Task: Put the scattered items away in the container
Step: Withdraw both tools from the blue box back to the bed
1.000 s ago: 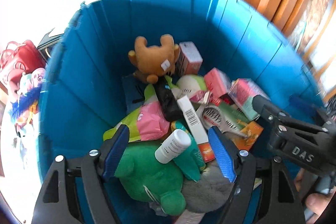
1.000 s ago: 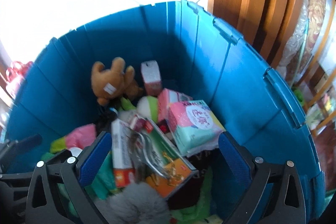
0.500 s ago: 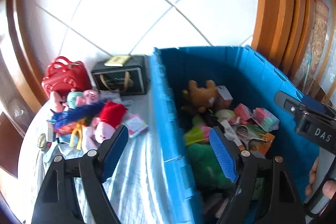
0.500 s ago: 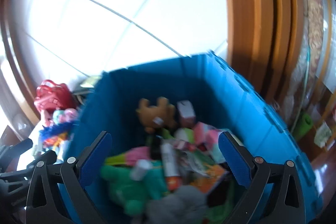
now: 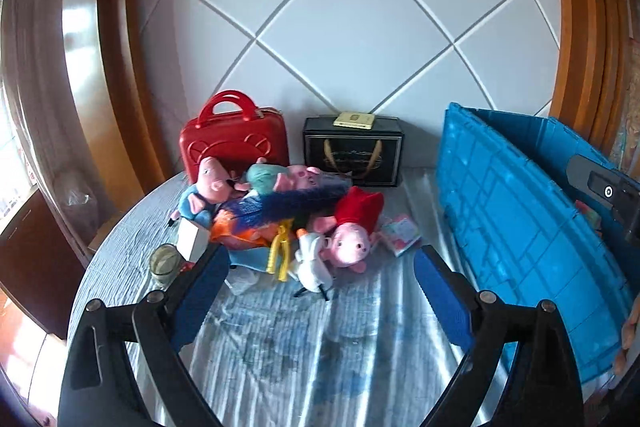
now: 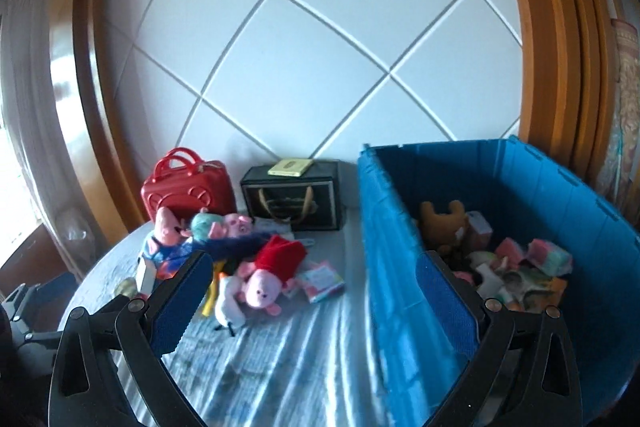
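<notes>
I count three pig plush toys: one in a red dress (image 5: 352,231), one in blue (image 5: 202,189), one in teal (image 5: 276,179). I see one blue crate (image 6: 400,267), one red case (image 5: 234,143), one black box (image 5: 354,157), one white plush (image 5: 312,263), one glass jar (image 5: 164,263).

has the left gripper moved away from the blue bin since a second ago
Yes. The left gripper hung over the blue bin a second ago; it has swung left, so the bin sits at the right edge and the toy pile lies ahead. Its empty jaws are opening.
</notes>
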### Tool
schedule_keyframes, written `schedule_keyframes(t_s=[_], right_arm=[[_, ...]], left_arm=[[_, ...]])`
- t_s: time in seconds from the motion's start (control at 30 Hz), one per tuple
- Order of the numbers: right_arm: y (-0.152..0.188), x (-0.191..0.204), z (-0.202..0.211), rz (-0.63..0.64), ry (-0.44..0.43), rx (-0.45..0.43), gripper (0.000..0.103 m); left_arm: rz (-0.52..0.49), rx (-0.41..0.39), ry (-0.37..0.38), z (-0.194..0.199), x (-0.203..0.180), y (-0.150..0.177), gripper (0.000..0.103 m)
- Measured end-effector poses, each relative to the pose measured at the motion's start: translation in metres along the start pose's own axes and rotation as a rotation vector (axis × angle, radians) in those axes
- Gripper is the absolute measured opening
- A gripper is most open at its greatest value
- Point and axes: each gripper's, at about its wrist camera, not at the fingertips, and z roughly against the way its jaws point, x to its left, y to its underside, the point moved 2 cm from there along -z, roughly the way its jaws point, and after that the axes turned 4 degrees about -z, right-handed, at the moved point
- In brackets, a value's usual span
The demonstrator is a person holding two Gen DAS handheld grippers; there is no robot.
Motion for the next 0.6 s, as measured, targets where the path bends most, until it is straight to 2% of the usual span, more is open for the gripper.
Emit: schedule_keyframes(t_s=[0.13, 0.27, 0.43, 0.6], right_arm=[[0.032, 0.060, -0.024, 0.024, -0.029, 0.065, 0.103], [0.062, 0.096, -0.055, 0.031, -0.044, 0.143, 0.103], [0.092, 0.107, -0.097, 0.033, -0.055, 0.218, 0.103], [0.111, 0.092, -0.140, 0.006, -0.051, 0.292, 0.103]], left_arm=[[0.030, 0.049, -0.017, -0.017, 0.058, 0.025, 0.095], [0.054, 0.074, -0.043, -0.036, 0.095, 0.047, 0.095], [0.072, 0.135, -0.072, -0.071, 0.113, 0.066, 0.095], [0.080, 0.193, -0.073, -0.114, 0.104, 0.077, 0.095]])
